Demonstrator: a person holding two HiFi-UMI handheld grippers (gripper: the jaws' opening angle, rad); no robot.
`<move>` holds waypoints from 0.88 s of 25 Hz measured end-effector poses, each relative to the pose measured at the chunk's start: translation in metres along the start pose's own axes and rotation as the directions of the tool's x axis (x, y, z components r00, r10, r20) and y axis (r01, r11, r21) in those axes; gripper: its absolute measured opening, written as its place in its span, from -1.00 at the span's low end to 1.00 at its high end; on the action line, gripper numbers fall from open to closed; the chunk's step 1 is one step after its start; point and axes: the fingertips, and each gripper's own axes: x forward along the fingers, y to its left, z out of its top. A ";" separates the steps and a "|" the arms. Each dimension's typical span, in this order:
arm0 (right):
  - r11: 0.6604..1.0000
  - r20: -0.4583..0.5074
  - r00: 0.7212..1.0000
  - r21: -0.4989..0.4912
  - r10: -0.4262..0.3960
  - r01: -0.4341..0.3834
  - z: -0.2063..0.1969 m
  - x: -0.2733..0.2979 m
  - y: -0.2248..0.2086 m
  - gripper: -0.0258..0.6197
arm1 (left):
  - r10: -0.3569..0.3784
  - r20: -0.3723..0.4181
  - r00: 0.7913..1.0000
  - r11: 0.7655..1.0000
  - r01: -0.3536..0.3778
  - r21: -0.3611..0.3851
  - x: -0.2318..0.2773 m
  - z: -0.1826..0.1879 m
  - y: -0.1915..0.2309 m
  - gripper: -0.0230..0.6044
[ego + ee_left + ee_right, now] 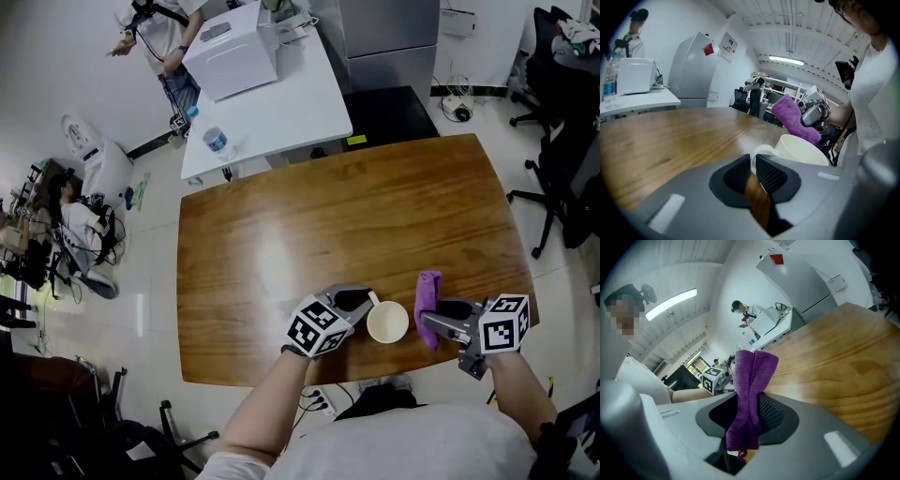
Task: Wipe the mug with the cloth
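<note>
A white mug stands near the front edge of the wooden table, between my two grippers. My left gripper is shut on the mug's handle, and the mug's body shows just past the jaws in the left gripper view. My right gripper is shut on a purple cloth, which stands up folded out of the jaws. The cloth hangs just right of the mug, close to its rim; touching or apart I cannot tell.
A white table with a white box and a water bottle stands beyond the wooden table. A person stands by it. Office chairs are at the right, and another person sits at the left.
</note>
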 end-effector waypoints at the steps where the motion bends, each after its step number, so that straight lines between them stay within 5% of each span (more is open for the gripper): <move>1: 1.000 -0.002 1.000 -0.008 0.001 -0.001 0.005 0.004 -0.003 -0.52 | -0.003 -0.002 1.000 1.000 0.003 0.002 0.000 0.000 0.000 -0.82; 10: 0.990 -0.025 0.998 -0.127 0.063 -0.065 0.045 0.042 -0.014 -0.52 | -0.006 0.004 1.000 1.000 0.006 -0.030 0.003 0.001 0.001 -0.81; 17: 0.977 -0.028 0.978 -0.033 0.207 -0.208 0.042 0.068 -0.012 -0.52 | -0.005 0.027 1.000 0.997 0.007 -0.071 0.002 -0.002 0.002 -0.80; 22: 0.974 -0.052 0.973 0.029 0.224 -0.223 0.031 0.073 -0.021 -0.53 | -0.001 0.040 0.999 0.996 0.004 -0.088 0.003 -0.001 0.003 -0.80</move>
